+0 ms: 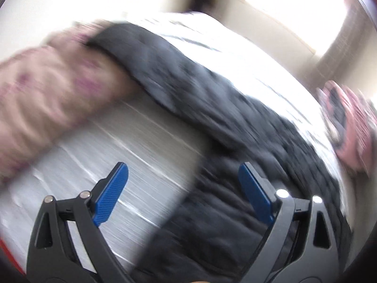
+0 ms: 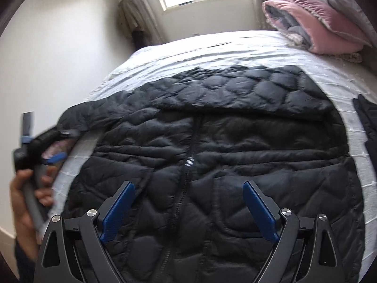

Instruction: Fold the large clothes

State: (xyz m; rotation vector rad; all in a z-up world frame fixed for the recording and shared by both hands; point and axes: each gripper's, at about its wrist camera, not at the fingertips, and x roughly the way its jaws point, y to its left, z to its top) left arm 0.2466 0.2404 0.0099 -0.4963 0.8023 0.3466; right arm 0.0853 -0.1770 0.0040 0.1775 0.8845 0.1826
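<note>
A black quilted jacket (image 2: 212, 141) lies spread on the white bed (image 2: 212, 47), front up, zipper running down its middle, one sleeve folded across the top. My right gripper (image 2: 188, 186) is open and empty just above the jacket's lower middle. My left gripper (image 1: 183, 167) is open and empty over the jacket's (image 1: 212, 99) left edge and the bed sheet (image 1: 132, 146); this view is blurred by motion. The left gripper also shows in the right wrist view (image 2: 54, 155) at the jacket's left sleeve, held by a hand.
A folded pink and grey blanket (image 2: 318, 23) lies at the bed's far right corner. Another dark garment (image 2: 370, 122) lies at the right edge. A pinkish blurred cloth (image 1: 54, 99) is left of the jacket. A window and white wall stand beyond the bed.
</note>
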